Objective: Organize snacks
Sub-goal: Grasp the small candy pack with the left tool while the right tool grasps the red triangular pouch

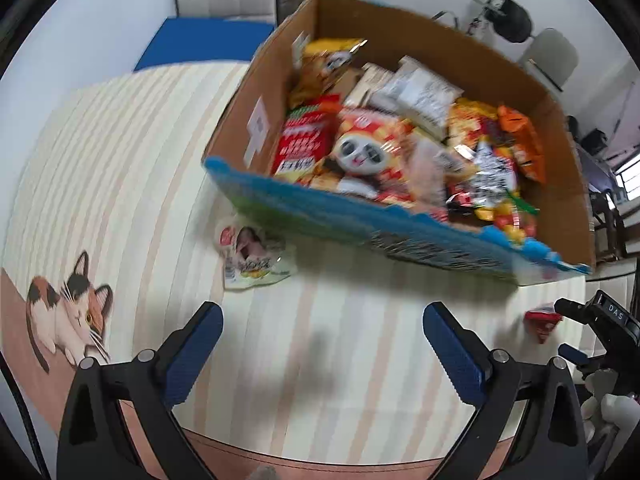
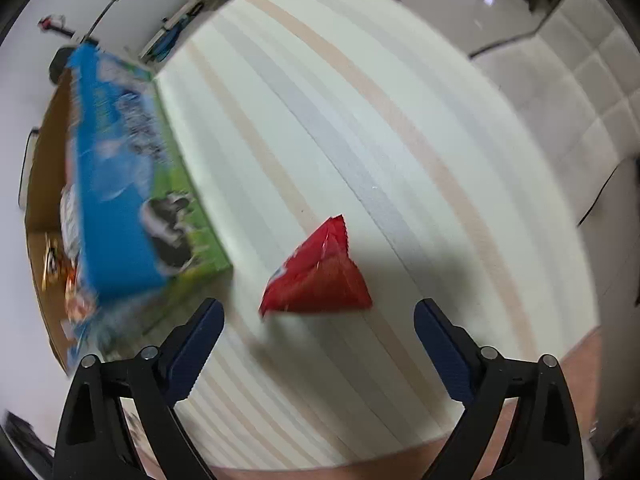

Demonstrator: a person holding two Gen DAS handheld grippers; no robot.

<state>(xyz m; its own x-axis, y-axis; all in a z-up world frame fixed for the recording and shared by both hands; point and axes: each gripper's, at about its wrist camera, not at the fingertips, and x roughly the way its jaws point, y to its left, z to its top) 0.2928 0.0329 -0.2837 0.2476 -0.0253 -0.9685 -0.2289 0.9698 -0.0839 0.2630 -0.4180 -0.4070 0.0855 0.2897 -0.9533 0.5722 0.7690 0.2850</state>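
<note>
Looking down from the left wrist: cardboard box [image 1: 400, 40] packed with snack packets [image 1: 372, 156], a pale packet [image 1: 252, 256] on the striped cloth [image 1: 120, 160] just beside the box; left gripper [image 1: 322, 344] wide, empty. Only the right wrist view shows the red packet [image 2: 316, 276] whole, near the box, lying ahead of the wide, empty right gripper [image 2: 319, 342].

Cardboard box [image 1: 472, 60] open-topped, blue-green printed front, heaped with mixed snack packets [image 1: 384, 148]. Pale snack packet [image 1: 252, 258] laid flat just before box front. Red triangular packet [image 2: 320, 276] laid near box corner.
</note>
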